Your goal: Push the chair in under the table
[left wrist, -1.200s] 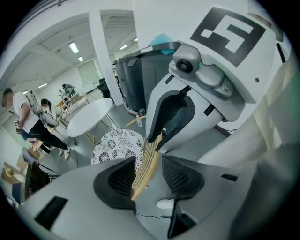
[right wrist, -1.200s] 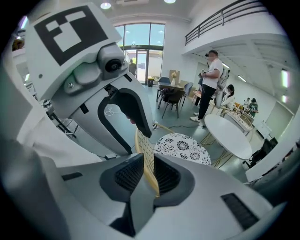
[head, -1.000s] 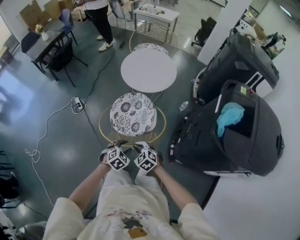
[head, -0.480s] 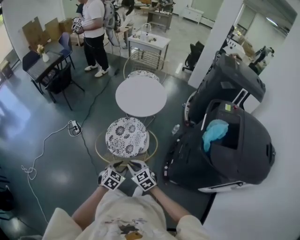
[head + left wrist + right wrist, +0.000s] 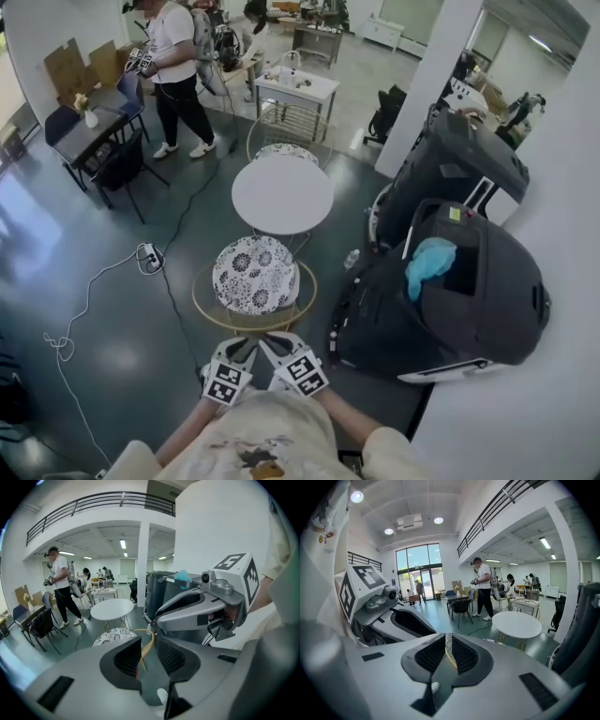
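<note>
Chair point(image 5: 255, 275), with a round floral seat and a gold wire rim point(image 5: 217, 315), stands on the dark floor just near of the round white bench point(image 5: 282, 194). Its seat's far edge meets the bench's near edge, and most of the seat lies out from under it. We hold both tools near of the chair, side by side above our lap, apart from the rim. Our left hand-held gripper point(image 5: 148, 648) has just been closing its jaws. They stand a little apart and the gold rim shows through the gap, unpinched. Our right hand-held gripper point(image 5: 449, 651) keeps a narrow gap, nothing clamped in it. A second chair point(image 5: 286, 150) sits on the bench's far side, and a person point(image 5: 173, 56) stands far left.
</note>
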Available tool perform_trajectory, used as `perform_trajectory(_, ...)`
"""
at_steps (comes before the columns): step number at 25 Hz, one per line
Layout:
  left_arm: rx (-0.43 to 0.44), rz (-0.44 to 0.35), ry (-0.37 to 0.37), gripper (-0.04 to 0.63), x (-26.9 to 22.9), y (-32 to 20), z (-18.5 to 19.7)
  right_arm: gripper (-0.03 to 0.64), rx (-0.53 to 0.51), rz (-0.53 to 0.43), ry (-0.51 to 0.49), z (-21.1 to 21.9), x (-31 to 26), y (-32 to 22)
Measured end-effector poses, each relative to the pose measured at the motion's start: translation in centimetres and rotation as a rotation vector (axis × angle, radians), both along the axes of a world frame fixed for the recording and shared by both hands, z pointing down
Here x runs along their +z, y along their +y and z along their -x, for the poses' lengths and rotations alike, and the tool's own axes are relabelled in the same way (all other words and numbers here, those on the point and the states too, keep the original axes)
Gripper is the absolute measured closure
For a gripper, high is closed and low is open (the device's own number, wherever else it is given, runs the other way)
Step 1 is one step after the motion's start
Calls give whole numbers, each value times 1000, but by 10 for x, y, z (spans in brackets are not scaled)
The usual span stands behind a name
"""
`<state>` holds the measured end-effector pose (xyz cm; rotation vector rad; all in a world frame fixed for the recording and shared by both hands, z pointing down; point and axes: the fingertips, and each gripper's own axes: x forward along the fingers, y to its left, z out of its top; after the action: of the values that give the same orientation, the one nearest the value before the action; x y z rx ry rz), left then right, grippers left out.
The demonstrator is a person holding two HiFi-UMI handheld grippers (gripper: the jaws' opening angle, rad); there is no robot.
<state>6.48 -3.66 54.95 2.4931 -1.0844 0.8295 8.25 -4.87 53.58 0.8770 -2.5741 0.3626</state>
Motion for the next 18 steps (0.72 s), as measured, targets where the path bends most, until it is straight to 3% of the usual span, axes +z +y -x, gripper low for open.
perform_trajectory(5,-18,25,-8,513,-1,17,5,571,-3,9,3,1,-14,7)
perform_trajectory(8,-42,-29,9,561,-14,-1,3,571,-15,-34,6,-1,-33,-19)
perform_trajectory(12,-45,-46,-4,584,-34,20,11,571,-26,-8,-24,5,-53,-1)
perform_trajectory(18,-72,-27,66,586,-50,17,9,571,13,27,-113,5,-69,-5)
